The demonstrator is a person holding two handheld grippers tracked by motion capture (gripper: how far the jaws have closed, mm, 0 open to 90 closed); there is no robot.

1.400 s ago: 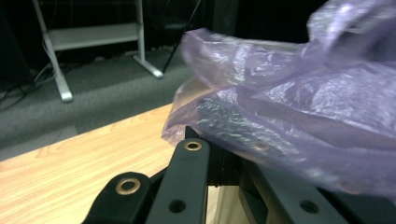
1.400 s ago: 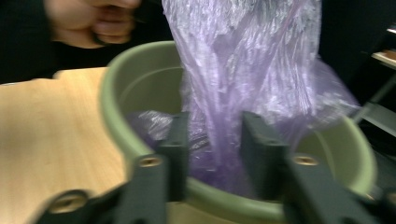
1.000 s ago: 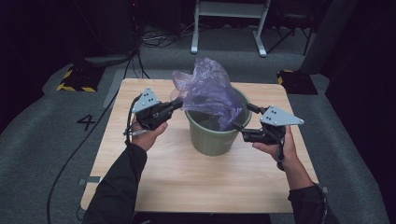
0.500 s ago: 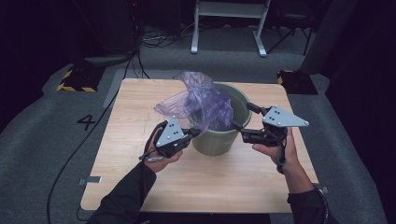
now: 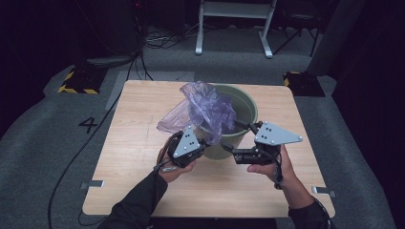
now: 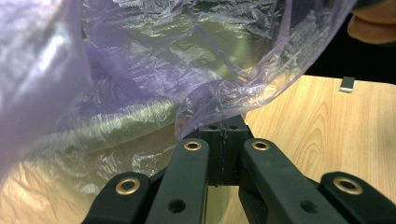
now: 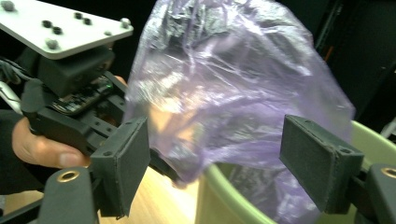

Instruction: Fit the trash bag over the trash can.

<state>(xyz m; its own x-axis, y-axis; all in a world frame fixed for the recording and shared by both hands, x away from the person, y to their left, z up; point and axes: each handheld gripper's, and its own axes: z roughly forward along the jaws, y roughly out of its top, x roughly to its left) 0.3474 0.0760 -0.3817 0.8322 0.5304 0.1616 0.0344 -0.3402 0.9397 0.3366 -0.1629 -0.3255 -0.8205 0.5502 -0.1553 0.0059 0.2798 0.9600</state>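
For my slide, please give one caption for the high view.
Left gripper pinches a purple plastic bag over a green bin; right gripper open beside it.

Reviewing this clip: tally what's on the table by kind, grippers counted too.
Green bucket: 1
Purple plastic bag: 1
Left gripper, jaws shut on the purple plastic bag: 1
Right gripper, jaws open: 1
Total: 4

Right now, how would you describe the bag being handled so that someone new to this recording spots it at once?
Start at the wooden table, then find the green bucket standing near its far middle. The purple plastic bag billows up out of the bucket and spills over its near-left rim, where the left gripper pinches its edge. It is the one thin, crinkled, see-through thing there.
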